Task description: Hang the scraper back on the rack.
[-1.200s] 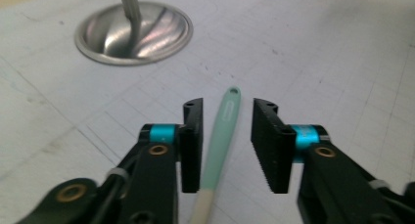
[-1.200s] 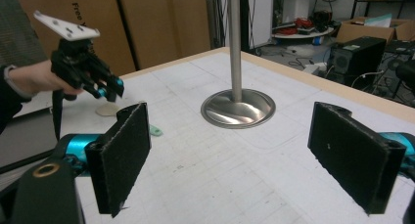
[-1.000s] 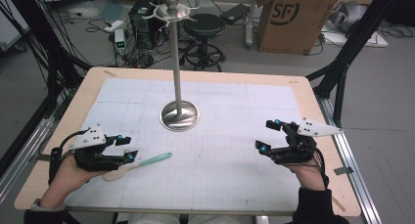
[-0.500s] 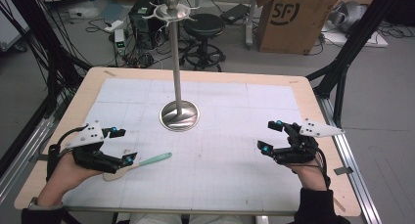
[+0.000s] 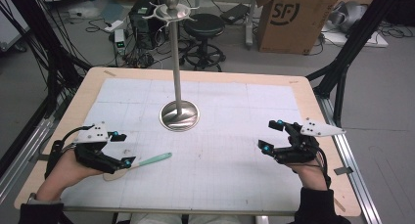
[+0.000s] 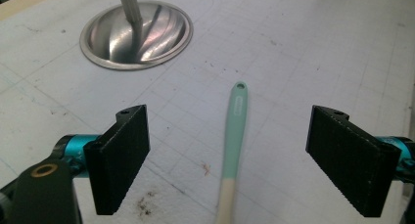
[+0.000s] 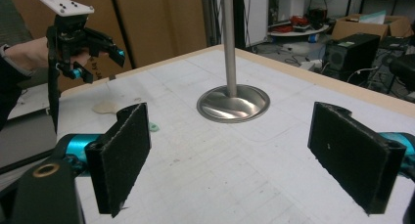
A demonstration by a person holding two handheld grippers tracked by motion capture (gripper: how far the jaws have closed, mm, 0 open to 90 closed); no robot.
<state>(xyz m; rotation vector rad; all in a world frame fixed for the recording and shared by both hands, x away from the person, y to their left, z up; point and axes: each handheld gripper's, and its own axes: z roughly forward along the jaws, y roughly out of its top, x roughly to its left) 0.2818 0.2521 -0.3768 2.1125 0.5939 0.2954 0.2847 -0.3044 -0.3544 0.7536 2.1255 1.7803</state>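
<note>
The table (image 5: 313, 94) carried a white gridded mat (image 5: 235, 136), and a tall metal stand (image 5: 179, 114) rose from its round base near the middle of the far half. Near the left edge, the left gripper (image 5: 121, 149) had just been opening; its jaws stood spread around the mint-handled spatula (image 5: 139, 165), clear of the handle, which lay flat on the mat. Near the right edge, the right gripper (image 5: 272, 135) hovered with jaws spread wide and nothing between them.

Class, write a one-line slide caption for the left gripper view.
Open left gripper poised over a mint-handled spatula on the gridded mat, metal stand base beyond.
</note>
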